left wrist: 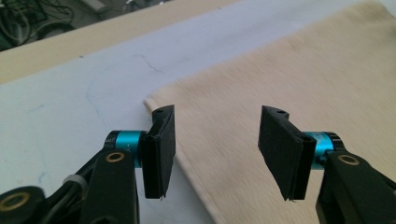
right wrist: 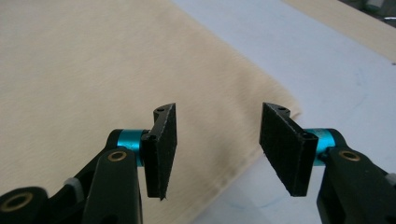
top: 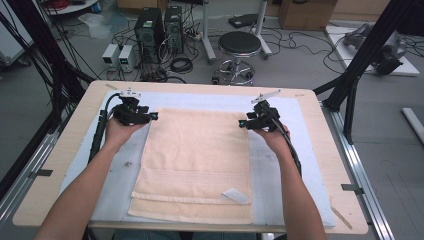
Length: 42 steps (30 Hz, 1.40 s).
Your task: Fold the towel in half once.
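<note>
The left gripper (left wrist: 217,156) has its two black pads standing apart with a clear gap and nothing between them; the left pad (left wrist: 159,151) hangs over the towel's side edge and the right pad (left wrist: 282,151) over the cloth itself, neither touching it. The right gripper (right wrist: 218,149) is the same: pads parted, gap empty, the left pad (right wrist: 161,149) above the towel and the right pad (right wrist: 285,149) above its side edge, with the cloth lying flat beneath.

The cream towel (top: 197,160) lies folded flat on the pale blue mat (top: 280,170), which covers most of the wooden table (top: 60,155). Seen from above, with the towel's middle as the clock centre, the left gripper (top: 152,116) hovers at about 10 o'clock, over the far left corner, and the right gripper (top: 242,123) at about 2 o'clock, over the far right corner. Each is gripped by a hand, the left hand (top: 119,131) and the right hand (top: 272,136), forearms running back toward 6 o'clock. A white label (top: 235,195) sits on the towel near its front edge, around 5 o'clock. Beyond the table, at 12 o'clock, stands a round black stool (top: 239,44).
</note>
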{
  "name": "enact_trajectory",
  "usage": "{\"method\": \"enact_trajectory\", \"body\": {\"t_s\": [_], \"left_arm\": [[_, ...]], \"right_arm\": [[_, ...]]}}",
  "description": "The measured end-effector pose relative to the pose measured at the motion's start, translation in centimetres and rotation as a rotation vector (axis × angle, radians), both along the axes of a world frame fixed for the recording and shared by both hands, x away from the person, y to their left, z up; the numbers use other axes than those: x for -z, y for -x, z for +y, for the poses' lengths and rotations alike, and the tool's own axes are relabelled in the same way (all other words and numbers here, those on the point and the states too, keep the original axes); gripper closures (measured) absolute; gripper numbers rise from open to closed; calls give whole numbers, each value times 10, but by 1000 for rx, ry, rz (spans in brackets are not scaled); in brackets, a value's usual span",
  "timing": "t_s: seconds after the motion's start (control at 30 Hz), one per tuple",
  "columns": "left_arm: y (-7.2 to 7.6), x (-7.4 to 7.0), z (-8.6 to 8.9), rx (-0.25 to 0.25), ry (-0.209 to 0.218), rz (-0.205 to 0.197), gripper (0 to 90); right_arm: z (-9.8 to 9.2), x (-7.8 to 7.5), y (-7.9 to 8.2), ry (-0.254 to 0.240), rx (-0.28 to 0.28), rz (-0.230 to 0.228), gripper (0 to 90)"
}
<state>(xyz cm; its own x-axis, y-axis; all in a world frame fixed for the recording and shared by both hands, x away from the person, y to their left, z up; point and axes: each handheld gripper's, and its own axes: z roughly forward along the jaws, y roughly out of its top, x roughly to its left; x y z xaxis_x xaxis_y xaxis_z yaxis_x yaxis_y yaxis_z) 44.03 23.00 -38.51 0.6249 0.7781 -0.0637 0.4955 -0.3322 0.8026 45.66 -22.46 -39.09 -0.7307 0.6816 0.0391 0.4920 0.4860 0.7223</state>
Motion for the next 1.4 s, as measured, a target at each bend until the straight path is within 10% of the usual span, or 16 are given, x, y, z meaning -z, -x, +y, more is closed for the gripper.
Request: {"method": "enact_trajectory", "body": {"t_s": [0.67, 1.17, 1.4], "left_arm": [[146, 20, 11, 232, 8, -113, 352], [176, 54, 13, 305, -96, -18, 401], [178, 54, 10, 313, -114, -36, 650]], "right_arm": [[9, -2, 143, 8, -199, -124, 404], [9, 36, 175, 69, -313, -11, 551], [11, 43, 174, 60, -358, 2, 724]]}}
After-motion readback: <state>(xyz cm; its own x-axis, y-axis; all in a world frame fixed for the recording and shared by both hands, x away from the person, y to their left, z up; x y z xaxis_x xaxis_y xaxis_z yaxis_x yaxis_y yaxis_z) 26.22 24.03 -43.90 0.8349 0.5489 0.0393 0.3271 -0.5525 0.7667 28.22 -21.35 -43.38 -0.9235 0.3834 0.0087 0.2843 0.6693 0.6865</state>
